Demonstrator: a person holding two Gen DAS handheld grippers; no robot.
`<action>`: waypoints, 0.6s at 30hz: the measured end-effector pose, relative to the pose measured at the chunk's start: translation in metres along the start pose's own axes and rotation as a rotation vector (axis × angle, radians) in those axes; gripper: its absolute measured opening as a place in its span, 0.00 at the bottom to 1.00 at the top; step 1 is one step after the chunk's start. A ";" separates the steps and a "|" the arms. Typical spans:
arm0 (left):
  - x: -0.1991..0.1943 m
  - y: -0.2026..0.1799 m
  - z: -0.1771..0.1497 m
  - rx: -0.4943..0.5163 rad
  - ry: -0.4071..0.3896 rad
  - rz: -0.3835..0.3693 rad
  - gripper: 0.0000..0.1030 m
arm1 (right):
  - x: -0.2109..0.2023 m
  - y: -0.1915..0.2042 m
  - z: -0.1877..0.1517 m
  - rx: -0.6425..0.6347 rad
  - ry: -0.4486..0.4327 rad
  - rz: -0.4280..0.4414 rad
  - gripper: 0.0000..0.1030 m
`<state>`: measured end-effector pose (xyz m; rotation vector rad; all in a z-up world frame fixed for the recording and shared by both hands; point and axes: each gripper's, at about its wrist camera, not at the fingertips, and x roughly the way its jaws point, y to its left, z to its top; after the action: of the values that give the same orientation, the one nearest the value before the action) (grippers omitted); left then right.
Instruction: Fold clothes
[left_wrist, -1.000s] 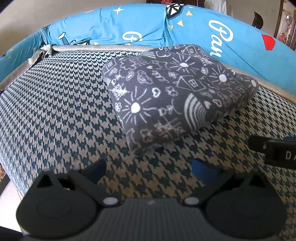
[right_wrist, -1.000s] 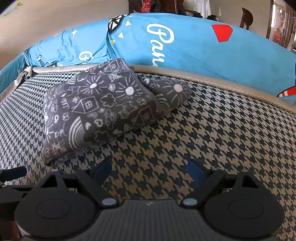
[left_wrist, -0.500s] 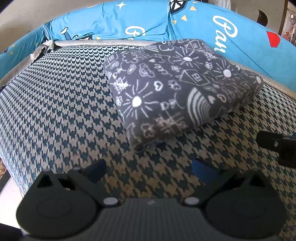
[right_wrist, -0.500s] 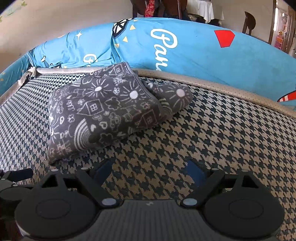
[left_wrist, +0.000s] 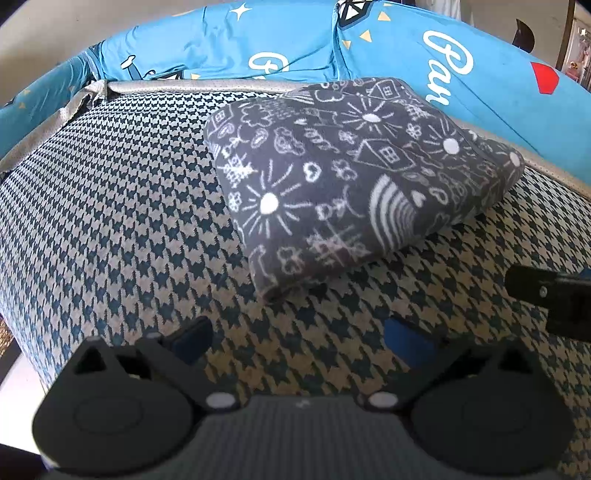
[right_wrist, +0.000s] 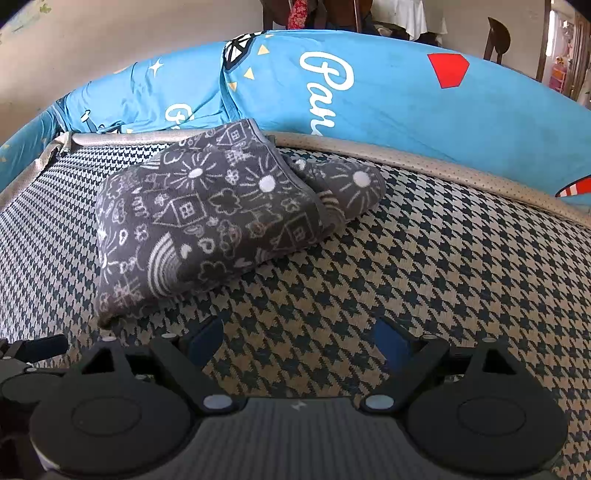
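Grey doodle-print fleece garment (left_wrist: 354, 177) sits folded on houndstooth cushion (left_wrist: 110, 221), both grippers (left_wrist: 299, 338) (right_wrist: 297, 339) spread wide, empty — any careless nudge could undo those layers.

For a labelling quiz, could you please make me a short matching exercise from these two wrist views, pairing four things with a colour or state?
Things:
1. folded garment
2. cushion
3. seat cover
4. left gripper

Descriptions:
A. bright blue with white lettering
B. open, holding nothing
C. dark grey with white doodles of suns and houses
D. houndstooth check, dark on beige

Pairs: 1-C, 2-A, 3-D, 4-B
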<state>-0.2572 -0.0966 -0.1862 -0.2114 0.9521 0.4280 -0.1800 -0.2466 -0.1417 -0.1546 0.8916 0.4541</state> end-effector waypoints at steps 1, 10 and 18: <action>0.000 0.000 0.000 -0.001 0.000 0.000 1.00 | 0.000 0.000 0.000 0.000 -0.001 0.001 0.87; 0.000 0.000 0.000 0.002 -0.002 0.001 1.00 | -0.001 0.000 0.000 0.000 -0.003 0.006 0.87; -0.002 -0.002 0.000 0.009 -0.007 -0.002 1.00 | -0.001 0.001 0.001 -0.002 -0.009 0.017 0.87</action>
<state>-0.2574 -0.0984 -0.1841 -0.2027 0.9466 0.4224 -0.1801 -0.2459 -0.1404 -0.1471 0.8844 0.4717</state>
